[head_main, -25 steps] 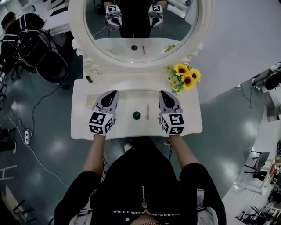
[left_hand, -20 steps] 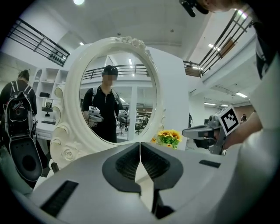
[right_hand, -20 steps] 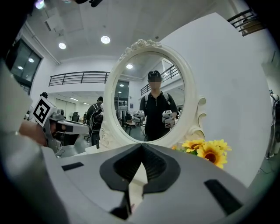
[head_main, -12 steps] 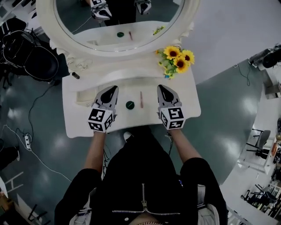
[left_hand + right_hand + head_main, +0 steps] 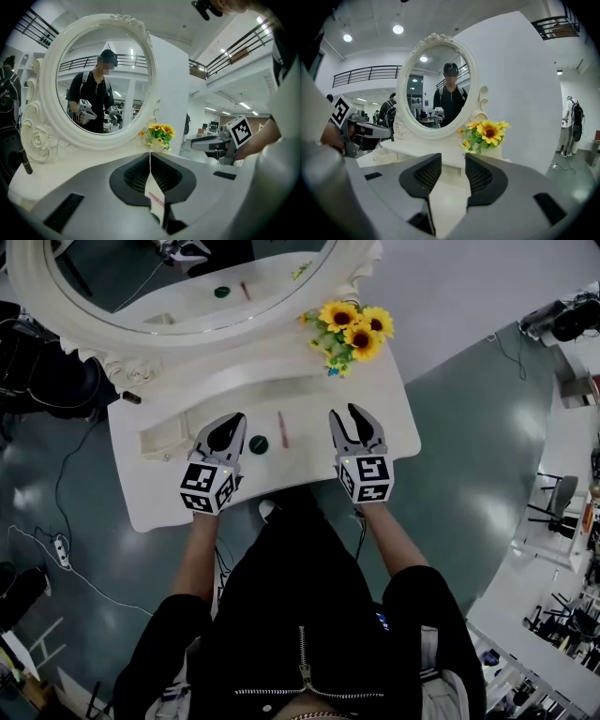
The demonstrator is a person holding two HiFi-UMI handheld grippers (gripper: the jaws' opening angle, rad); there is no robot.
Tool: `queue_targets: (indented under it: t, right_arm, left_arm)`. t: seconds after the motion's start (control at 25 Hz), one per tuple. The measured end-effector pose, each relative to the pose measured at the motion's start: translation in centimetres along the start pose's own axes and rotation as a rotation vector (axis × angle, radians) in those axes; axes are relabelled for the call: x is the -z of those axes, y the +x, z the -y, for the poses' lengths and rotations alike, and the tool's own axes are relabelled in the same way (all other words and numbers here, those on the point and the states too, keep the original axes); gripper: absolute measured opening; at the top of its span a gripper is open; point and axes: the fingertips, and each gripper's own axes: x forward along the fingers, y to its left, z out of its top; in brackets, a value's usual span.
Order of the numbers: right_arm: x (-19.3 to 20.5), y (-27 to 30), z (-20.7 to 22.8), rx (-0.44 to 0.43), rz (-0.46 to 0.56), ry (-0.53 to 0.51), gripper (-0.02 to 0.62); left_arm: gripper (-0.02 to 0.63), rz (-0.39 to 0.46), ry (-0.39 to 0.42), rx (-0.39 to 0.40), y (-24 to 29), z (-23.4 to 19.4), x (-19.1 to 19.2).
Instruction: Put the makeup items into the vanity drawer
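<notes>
White covers nearly everything here: a white vanity table (image 5: 155, 488) carries an oval white-framed mirror (image 5: 187, 343) at its back and a bunch of yellow sunflowers (image 5: 349, 329) by the mirror's right foot. The makeup items lie on the tabletop between the two grippers. One is a dark green round compact (image 5: 259, 443). Just to its right, close but not touching, is a thin pinkish-red pencil (image 5: 281, 427), lying lengthwise toward the mirror. A small white drawer box (image 5: 157, 440) sits at the left end of the raised shelf, to the left of the left gripper; I cannot tell whether it is pulled out. A small dark tube (image 5: 129, 397) lies further left, near the mirror's base.

The left gripper (image 5: 232, 420) is over the front of the table, just left of the compact. Its jaws are pressed together with nothing held between them. The right gripper (image 5: 344, 415) is to the right of the pencil and apart from it. Its jaws have just been opening and now stand apart, with only bare tabletop showing in the gap. Both grippers point toward the mirror.
</notes>
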Motion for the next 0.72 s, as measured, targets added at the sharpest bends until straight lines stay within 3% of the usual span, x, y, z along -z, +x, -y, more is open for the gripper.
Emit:
queue_targets:
  t: [0.2, 0.44, 0.72]
  right_arm:
    - [4.0, -0.6, 4.0, 0.078, -0.097, -0.005, 0.183]
    - [11.0, -0.1, 8.8, 0.189, -0.232, 0.087, 0.192]
    - [18.4, 0.1, 11.0, 0.222, -0.421, 0.144, 0.201]
  left_arm:
    - [0.023, -0.014, -0.014, 0.005, 0.4, 0.4, 0.5]
    - [0.023, -0.030, -0.021, 0.006, 0.8, 0.6, 1.0]
    - [0.023, -0.050, -0.020, -0.012, 0.5, 0.2, 1.6]
